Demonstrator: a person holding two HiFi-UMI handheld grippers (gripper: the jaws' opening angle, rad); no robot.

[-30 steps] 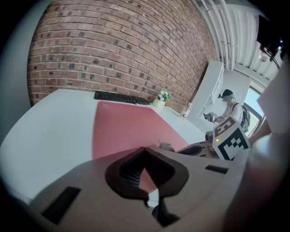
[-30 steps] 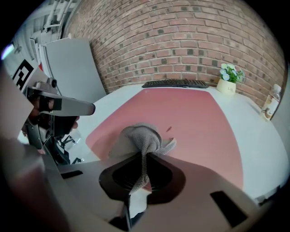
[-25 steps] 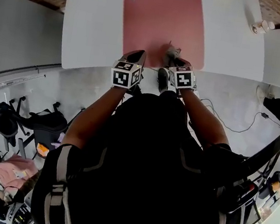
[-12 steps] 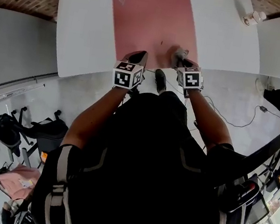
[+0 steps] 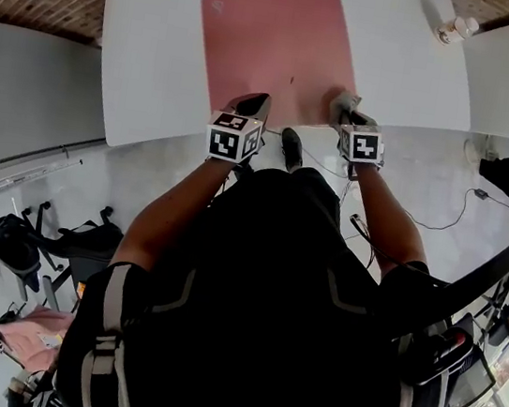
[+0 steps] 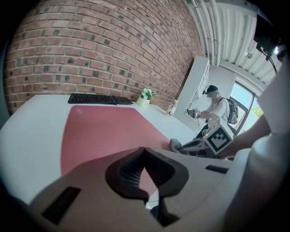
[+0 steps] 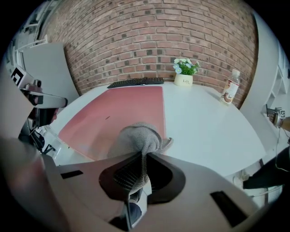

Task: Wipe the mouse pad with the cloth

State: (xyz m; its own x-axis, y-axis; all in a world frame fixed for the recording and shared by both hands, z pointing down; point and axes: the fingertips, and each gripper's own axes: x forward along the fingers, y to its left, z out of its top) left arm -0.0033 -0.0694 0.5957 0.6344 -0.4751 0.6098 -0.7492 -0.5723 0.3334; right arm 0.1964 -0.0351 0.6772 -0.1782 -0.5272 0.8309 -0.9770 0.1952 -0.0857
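- The right gripper [image 7: 144, 157] has its two jaws clamped on a grey, fluffy cloth [image 7: 137, 136], which bunches up in front of the jaws.
- In the head view the cloth lies at the near right corner of the flat pink rectangular mouse pad [image 5: 270, 39]. It sits partly on the pad and partly on the white table [image 5: 154, 50].
- The left gripper [image 6: 144, 152] has its jaws together with nothing between them. It is at the near edge of the pad, left of the cloth and apart from it. I cannot tell if it touches the pad.
- A black keyboard [image 7: 136, 82] lies just behind the far edge of the pad.
- A small white pot with flowers [image 7: 184, 74] and a clear plastic bottle [image 7: 230, 92] stand on the table to the right of the keyboard.
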